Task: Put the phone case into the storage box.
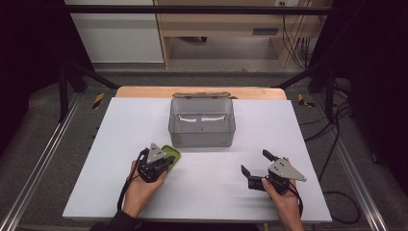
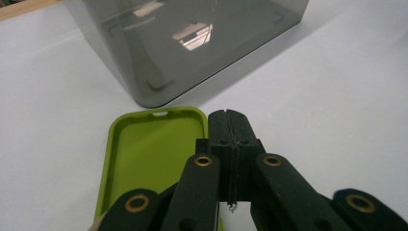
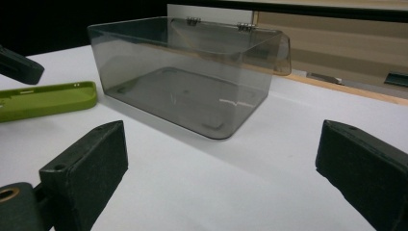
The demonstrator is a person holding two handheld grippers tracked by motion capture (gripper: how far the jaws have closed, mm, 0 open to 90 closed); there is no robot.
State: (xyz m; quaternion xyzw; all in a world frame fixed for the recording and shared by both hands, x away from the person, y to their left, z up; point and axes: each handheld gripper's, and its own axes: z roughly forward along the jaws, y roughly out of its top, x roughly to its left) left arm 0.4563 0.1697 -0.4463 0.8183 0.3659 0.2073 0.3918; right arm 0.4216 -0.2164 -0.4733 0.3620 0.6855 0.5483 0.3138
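White table, shelving behind

The box at upper centre is smoky clear plastic, glossy, with small metal hinges. The green case at lower left looks like smooth matt rubbery plastic. The desk is matt white; its far edge shows pale wood. The jaws are matt black plastic with brass-coloured rivets.

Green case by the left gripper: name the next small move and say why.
Probably lift the green case slightly off the table. The left gripper has its jaws together along the case's right edge, apparently pinching the rim. The smoky clear box stands open just beyond. The right gripper waits open.
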